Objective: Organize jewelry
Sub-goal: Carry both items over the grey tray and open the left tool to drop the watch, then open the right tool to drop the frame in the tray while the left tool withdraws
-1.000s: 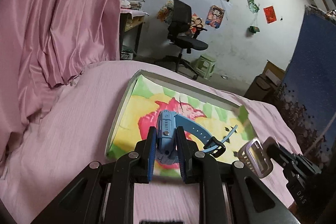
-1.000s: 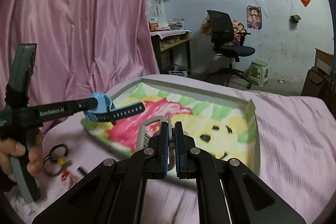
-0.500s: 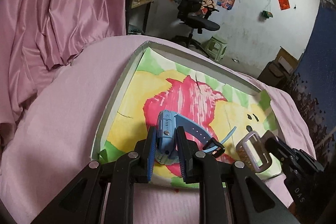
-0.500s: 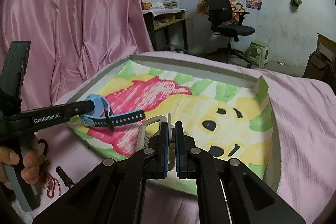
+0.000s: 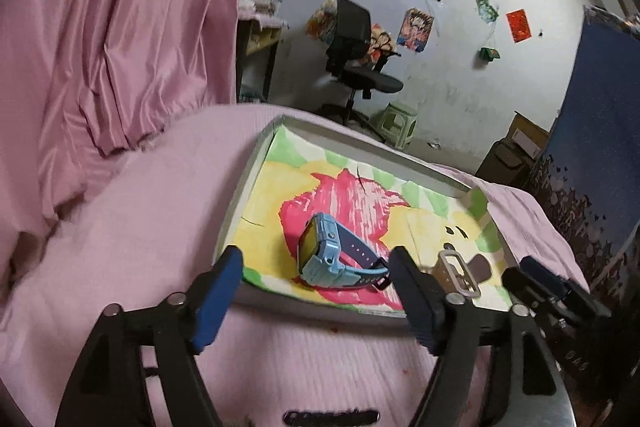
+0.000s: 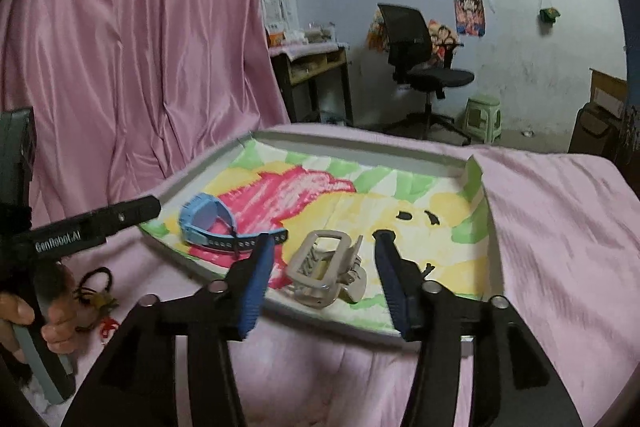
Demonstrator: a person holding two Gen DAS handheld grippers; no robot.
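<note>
A light blue watch (image 5: 324,255) with a dark strap lies on its side on the pink patch of the painted tray (image 5: 245,193). My left gripper (image 5: 316,253) stands open just in front of the watch, with nothing between its fingers. A beige hair claw clip (image 6: 324,271) rests on the tray (image 6: 360,143) near its front rim. My right gripper (image 6: 325,239) is open around the clip without touching it. The right wrist view also shows the watch (image 6: 208,221) and the left gripper (image 6: 154,207) beside it. In the left wrist view the clip (image 5: 458,273) lies right of the watch.
The tray sits on a pink cloth (image 6: 560,227). A black hair tie with a yellow charm (image 6: 94,291) and a small red piece (image 6: 107,325) lie on the cloth left of the tray, by the hand (image 6: 56,331) holding the left gripper. A pink curtain (image 6: 140,47) hangs behind.
Both grippers opened. The watch left the left gripper and now lies in the tray. The clip left the right gripper and rests near the front rim. Both grippers drew back slightly.
</note>
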